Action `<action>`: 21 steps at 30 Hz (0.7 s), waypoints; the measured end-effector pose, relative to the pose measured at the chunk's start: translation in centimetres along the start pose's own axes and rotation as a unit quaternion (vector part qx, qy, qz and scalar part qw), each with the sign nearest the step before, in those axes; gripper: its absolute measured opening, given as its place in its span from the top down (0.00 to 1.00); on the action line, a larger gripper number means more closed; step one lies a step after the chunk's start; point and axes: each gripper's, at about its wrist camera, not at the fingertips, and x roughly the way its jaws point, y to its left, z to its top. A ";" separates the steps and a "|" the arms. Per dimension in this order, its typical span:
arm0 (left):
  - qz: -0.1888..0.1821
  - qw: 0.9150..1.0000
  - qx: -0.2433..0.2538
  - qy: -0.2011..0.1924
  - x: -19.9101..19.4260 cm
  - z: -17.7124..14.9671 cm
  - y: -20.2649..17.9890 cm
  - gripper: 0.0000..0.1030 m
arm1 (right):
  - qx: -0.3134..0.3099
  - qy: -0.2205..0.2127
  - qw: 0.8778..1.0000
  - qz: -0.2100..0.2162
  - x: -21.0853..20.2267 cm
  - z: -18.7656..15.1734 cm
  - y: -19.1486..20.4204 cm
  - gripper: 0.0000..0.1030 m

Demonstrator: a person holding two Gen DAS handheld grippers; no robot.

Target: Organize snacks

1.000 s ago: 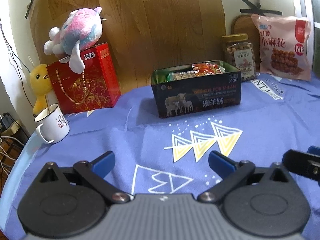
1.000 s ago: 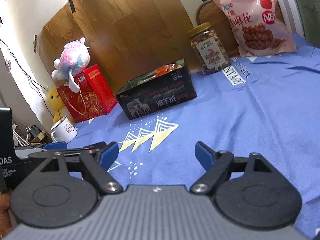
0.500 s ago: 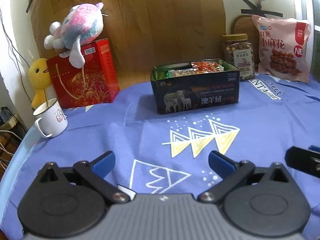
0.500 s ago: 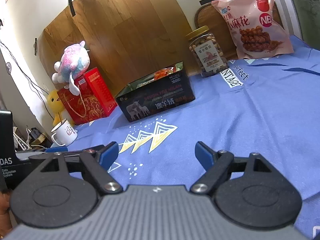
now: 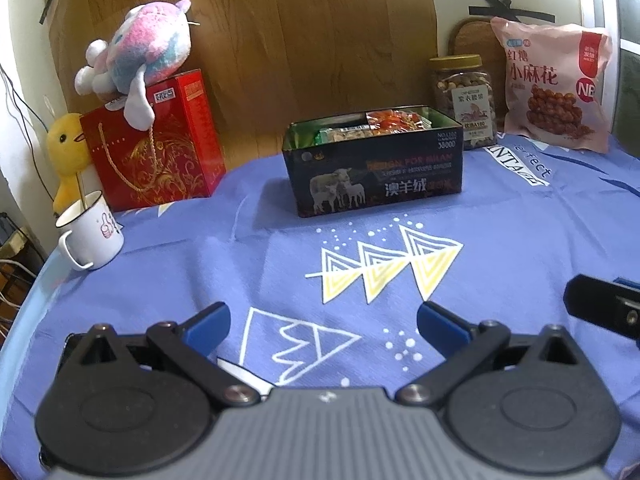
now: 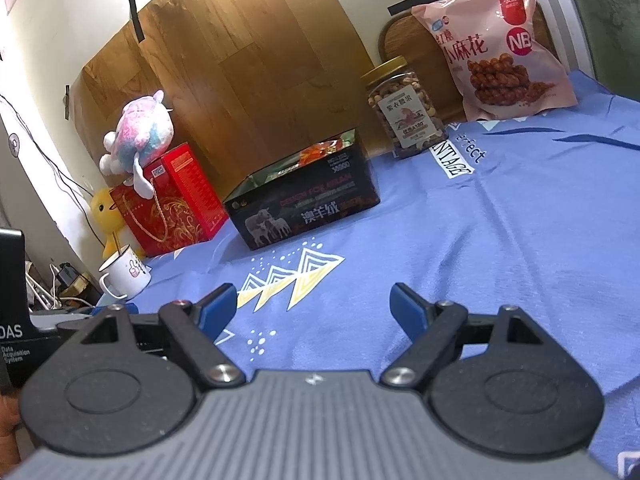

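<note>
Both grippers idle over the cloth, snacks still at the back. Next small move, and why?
Probably move the right gripper forward toward the nut jar. Both it and the left gripper have open, empty jaws. The jar and the pink snack bag stand outside the black tin, which already holds packets; the jar is the nearer of the two on the right side.

A pastel plush toy lies on top of a red gift bag. Beside the bag, a yellow duck stands behind a white mug.
</note>
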 end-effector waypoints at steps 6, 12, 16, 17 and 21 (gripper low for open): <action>-0.007 1.000 0.005 0.016 0.5 0.2 -1.1 0.00 | 0.000 0.002 1.000 -0.003 0.0 0.1 -0.3 0.17; 0.003 1.000 0.004 0.013 0.5 0.7 -1.5 0.00 | 0.008 -0.004 1.000 -0.004 -0.1 0.4 -1.0 0.17; 0.005 1.000 0.002 0.016 0.8 0.7 -1.7 0.00 | 0.009 -0.001 1.000 -0.003 0.0 0.3 -1.1 0.17; 0.005 1.000 0.003 0.017 0.9 0.7 -1.7 0.00 | 0.009 0.000 1.000 -0.003 0.1 0.2 -1.1 0.17; 0.002 1.000 0.003 0.026 1.2 0.7 -1.8 0.00 | 0.004 0.002 1.000 -0.001 0.0 0.3 -1.0 0.17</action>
